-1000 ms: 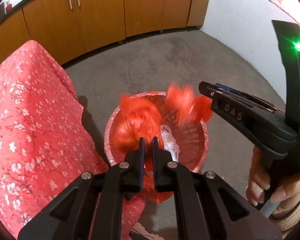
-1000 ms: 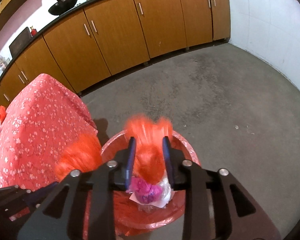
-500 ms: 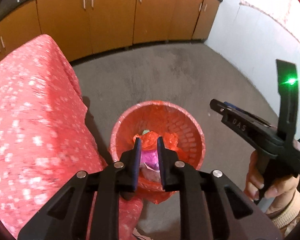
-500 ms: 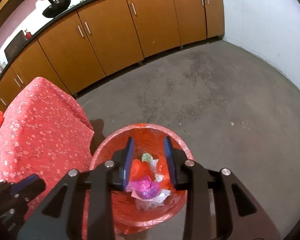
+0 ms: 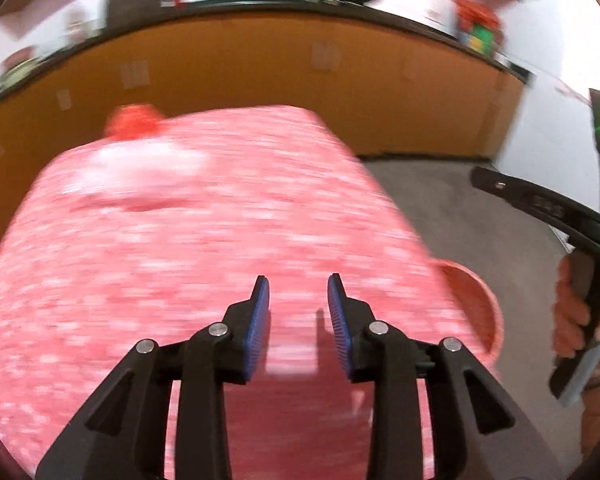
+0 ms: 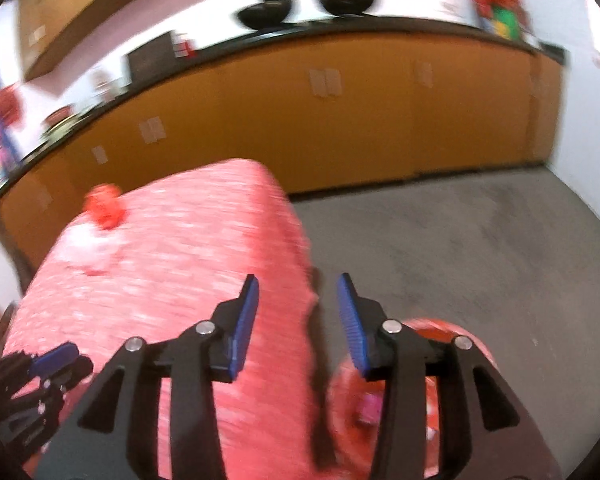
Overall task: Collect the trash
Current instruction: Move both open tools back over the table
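Note:
My left gripper [image 5: 298,290] is open and empty above the table with the pink flowered cloth [image 5: 180,248]. My right gripper [image 6: 298,290] is open and empty over the table's right edge [image 6: 296,240]. A crumpled red piece of trash [image 5: 134,120] lies at the table's far left, with a blurred white piece [image 5: 140,162] in front of it; the red piece also shows in the right wrist view [image 6: 106,206]. The red basket [image 5: 476,304] stands on the floor right of the table, and in the right wrist view [image 6: 432,330] pink trash [image 6: 370,410] lies inside it. Both views are motion-blurred.
Orange cabinets [image 6: 340,120] under a dark counter with black bowls [image 6: 264,14] line the back. A white wall [image 6: 588,120] closes the right side. Grey floor [image 6: 460,260] lies right of the table. The right gripper's body [image 5: 540,208] and the hand [image 5: 576,312] show at right.
Both grippers dropped the red trash into the basket, opened wider, and swung up and left from the basket toward the table.

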The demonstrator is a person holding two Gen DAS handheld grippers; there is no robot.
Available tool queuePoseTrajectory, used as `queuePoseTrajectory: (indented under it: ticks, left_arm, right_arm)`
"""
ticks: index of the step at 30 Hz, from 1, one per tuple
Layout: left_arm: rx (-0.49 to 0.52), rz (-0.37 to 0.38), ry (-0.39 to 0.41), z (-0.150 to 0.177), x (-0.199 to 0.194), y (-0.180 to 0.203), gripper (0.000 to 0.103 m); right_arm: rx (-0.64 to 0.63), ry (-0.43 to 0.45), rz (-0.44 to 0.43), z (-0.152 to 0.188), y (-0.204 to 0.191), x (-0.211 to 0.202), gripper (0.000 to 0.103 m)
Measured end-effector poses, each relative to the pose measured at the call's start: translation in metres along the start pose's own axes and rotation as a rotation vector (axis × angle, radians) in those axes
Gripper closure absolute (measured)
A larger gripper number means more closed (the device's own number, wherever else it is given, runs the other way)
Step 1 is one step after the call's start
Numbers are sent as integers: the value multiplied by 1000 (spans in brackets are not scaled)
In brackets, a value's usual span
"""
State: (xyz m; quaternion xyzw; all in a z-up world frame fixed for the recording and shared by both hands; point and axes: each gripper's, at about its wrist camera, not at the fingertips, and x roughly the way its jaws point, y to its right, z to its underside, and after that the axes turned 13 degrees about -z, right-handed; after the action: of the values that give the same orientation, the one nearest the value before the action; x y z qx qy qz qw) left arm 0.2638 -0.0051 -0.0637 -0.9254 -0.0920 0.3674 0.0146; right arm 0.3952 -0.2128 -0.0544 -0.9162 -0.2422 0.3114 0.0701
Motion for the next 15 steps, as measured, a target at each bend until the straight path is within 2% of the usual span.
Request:
queuePoseTrajectory:
  ticks: [4, 6, 8, 11, 15]
  left_arm:
    - [-96, -138, 18, -5, 5, -81, 67]
    - [-129, -191, 32, -4, 4, -110, 66]
    - [-176, -229, 42, -2, 4, -142, 60]
    - [-245, -263, 52, 1, 4, -179, 57]
    - [-302, -285, 64, 5, 11, -215, 51]
  right_arm:
    - [-90, -28, -96, -15, -73, 36, 59]
    - [-141, -28, -135, -20, -111, 53, 55]
    - [-179, -22, -156, -25, -142, 69, 46]
    - [-192, -22, -169, -34, -173, 96, 41]
    - [-191, -37, -167, -41, -195, 132, 39]
